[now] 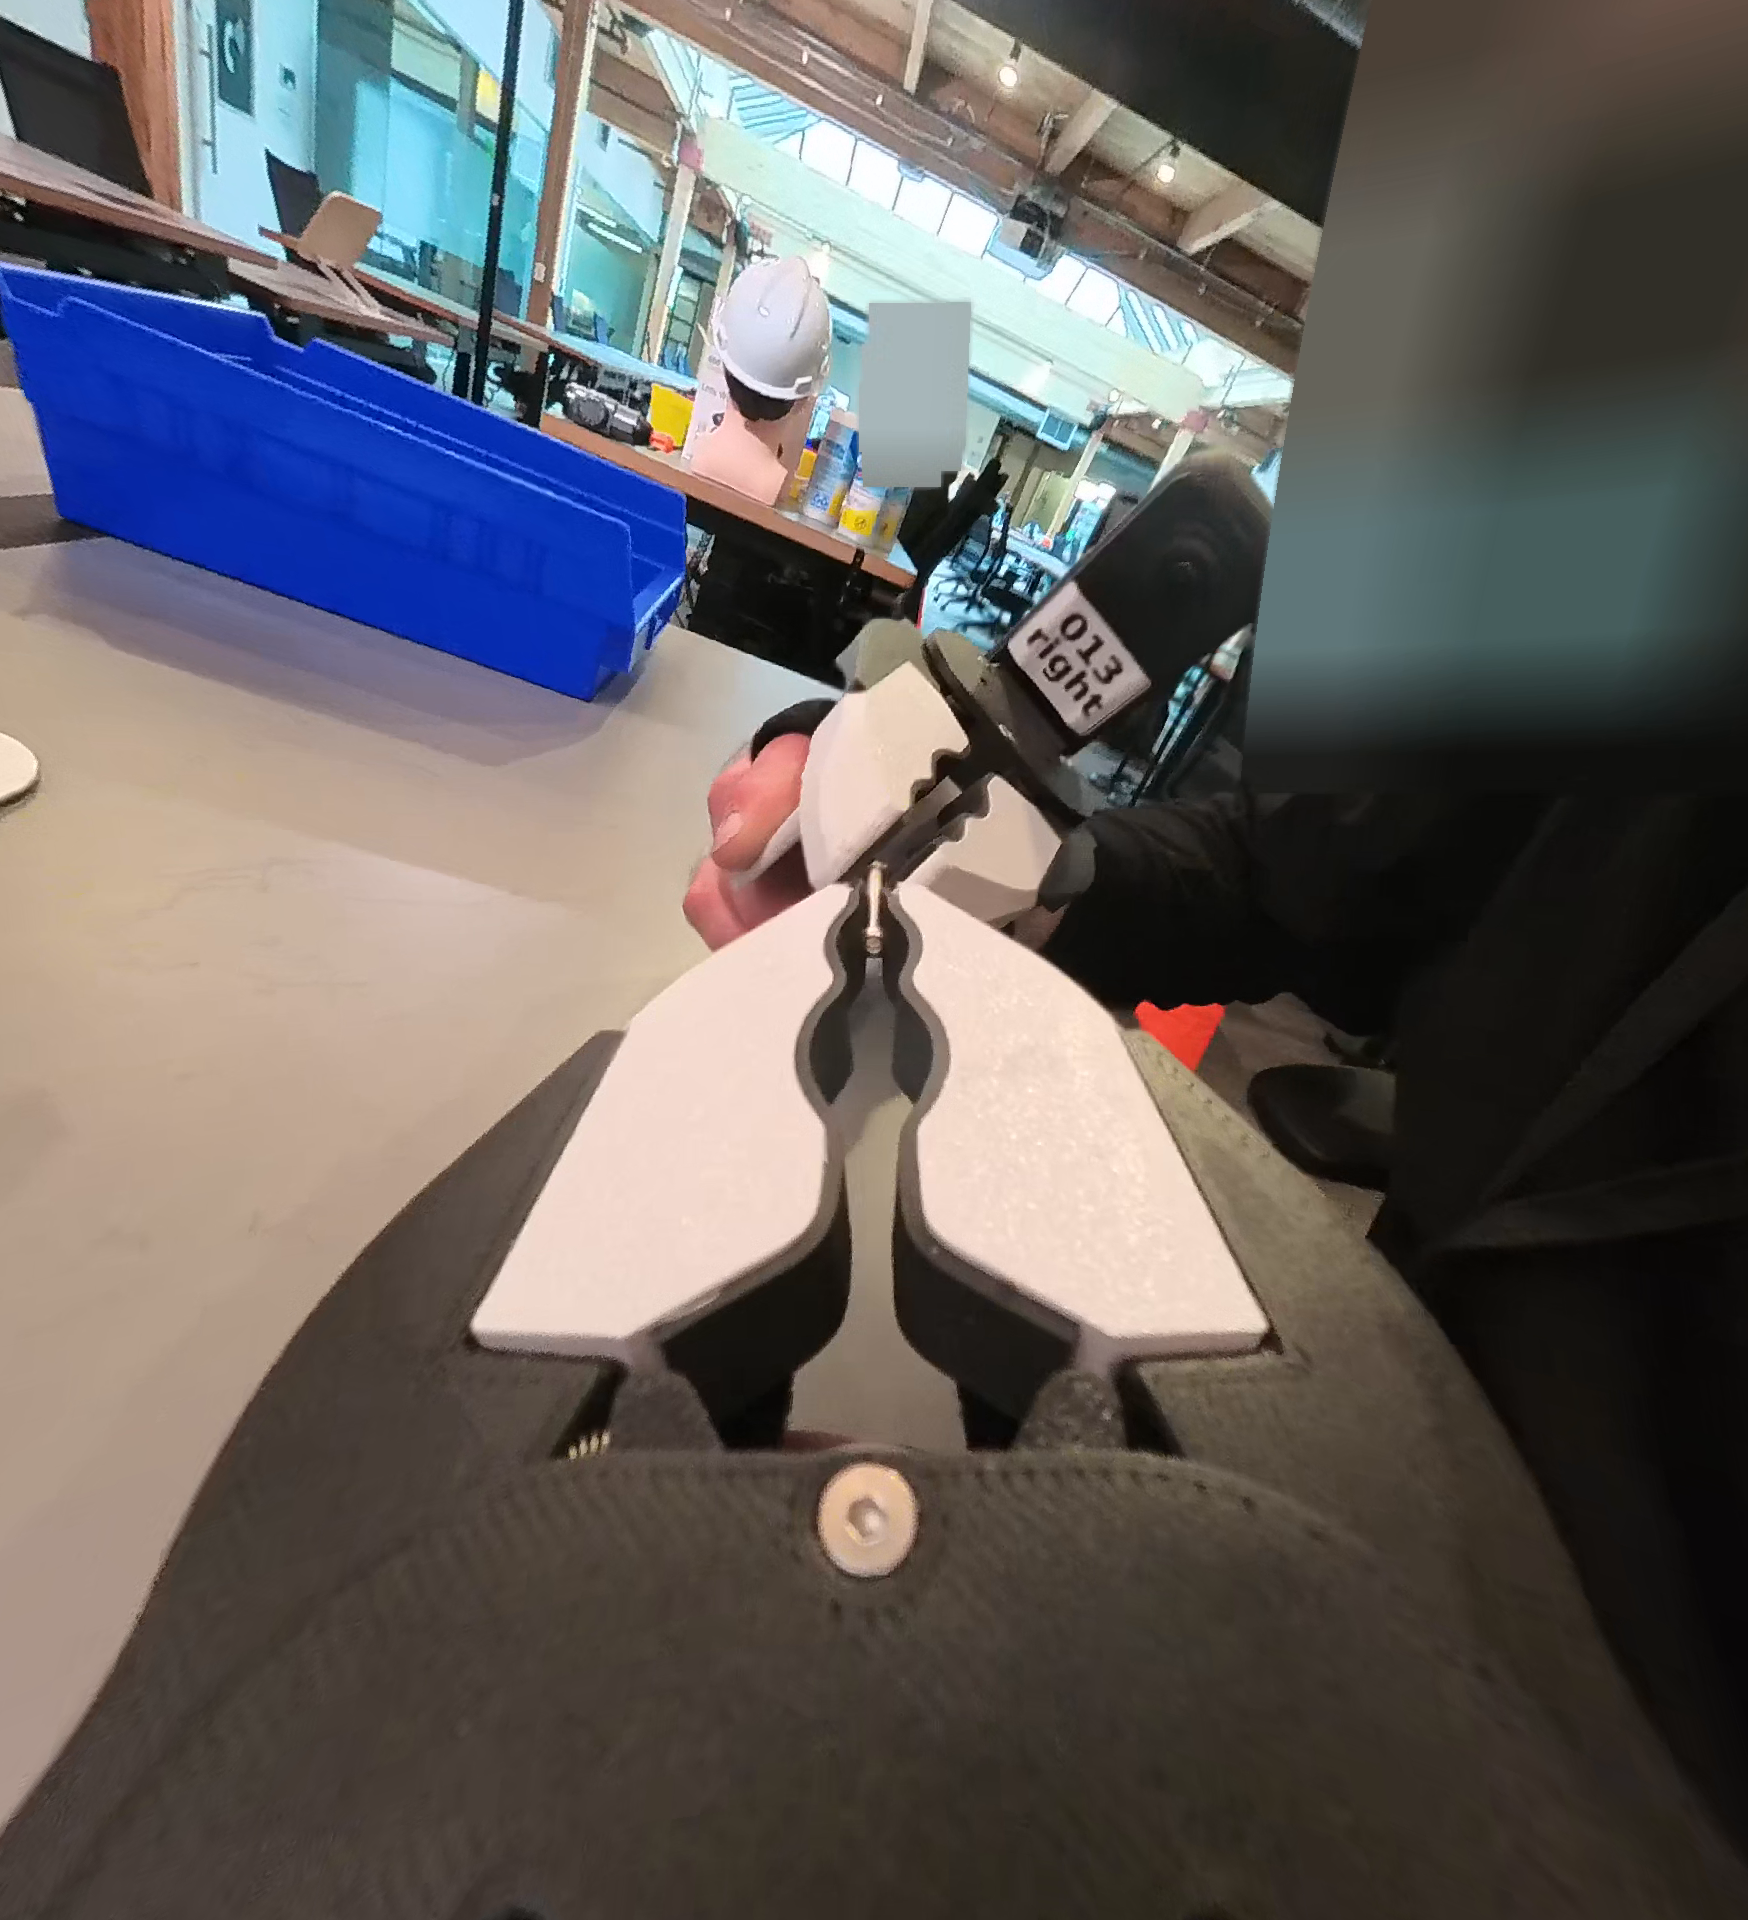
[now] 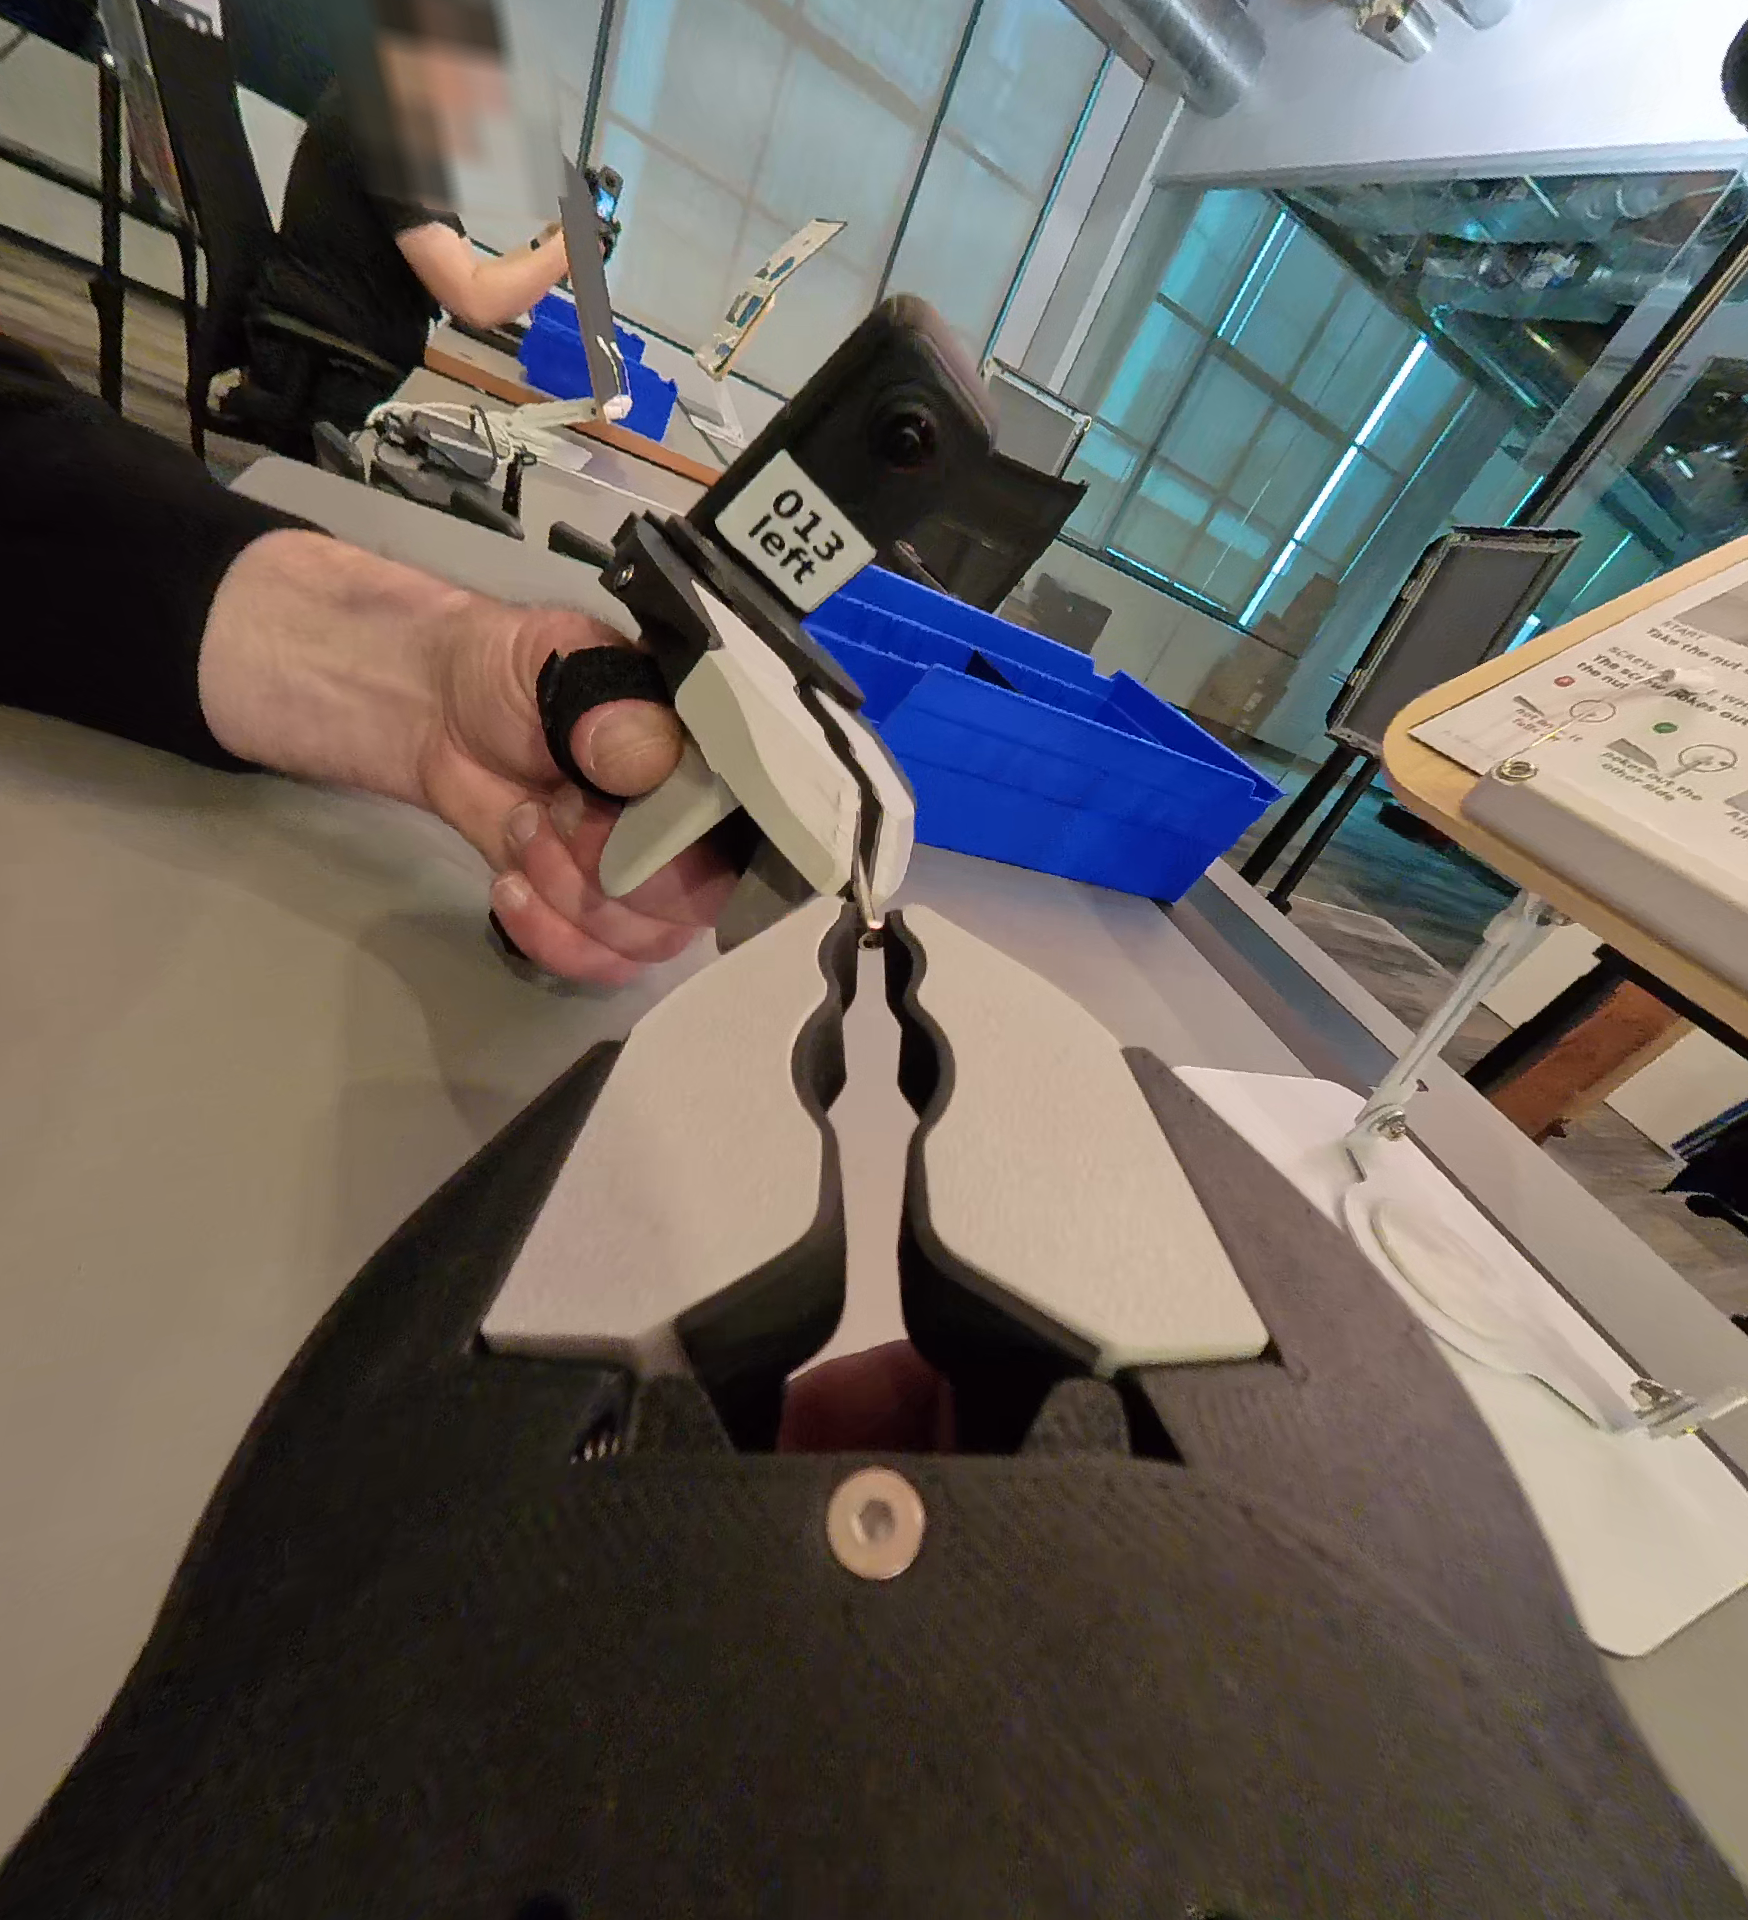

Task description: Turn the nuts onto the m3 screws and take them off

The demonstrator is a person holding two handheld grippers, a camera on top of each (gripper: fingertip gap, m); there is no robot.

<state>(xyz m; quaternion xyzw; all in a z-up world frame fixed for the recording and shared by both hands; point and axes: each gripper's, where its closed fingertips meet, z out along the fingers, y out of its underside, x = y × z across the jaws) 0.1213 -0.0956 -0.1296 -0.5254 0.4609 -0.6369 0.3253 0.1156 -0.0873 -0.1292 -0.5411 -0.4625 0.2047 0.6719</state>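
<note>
One tiny screw (image 1: 876, 912) sits pinched in the tips of the left gripper (image 1: 872, 940), poking out toward 12 o'clock. It is light, hard, smooth metal, so it could slip; I think holding it by its plain end is best. The right gripper (image 2: 875, 935) is squeezed nearly closed on a little nut (image 2: 871, 938) at its tips, touching the screw's far end. The blue bin (image 1: 350, 488) rests at 10 o'clock on the gray table (image 1: 226, 987).

A grey table (image 1: 226, 935) fills the foreground under exposed timber ceiling beams (image 1: 953, 125) with skylights. Beyond stand wooden desks (image 1: 174, 234), tall glazed partitions (image 2: 797, 156) (teal-tinted) and 1 black pole (image 1: 501, 197).
</note>
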